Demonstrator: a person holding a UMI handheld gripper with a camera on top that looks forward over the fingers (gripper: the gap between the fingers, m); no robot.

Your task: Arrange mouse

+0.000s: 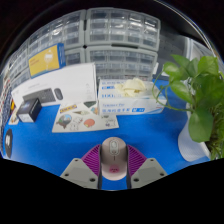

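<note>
The small grey computer mouse with a pale rounded back sits right between the fingers, its sides against the purple pads, so the gripper looks clenched on it; whether the mouse is lifted or resting on the blue tabletop I cannot tell from here. To my eye the carrying or placing step is in hand: the mouse is grasped, and the next move would call for bringing it to its spot and setting it down flat before letting go. Just ahead of the fingers lies a printed sheet with small pictures, and beyond that a white box with a blue band and a larger white carton showing keyboard artwork. A leafy green plant crowds the right side, and clear plastic drawer units stand along the back. The freest room is the bare blue stretch just ahead of the fingers and off to the left; the plant's leaves look the likeliest thing to brush.
</note>
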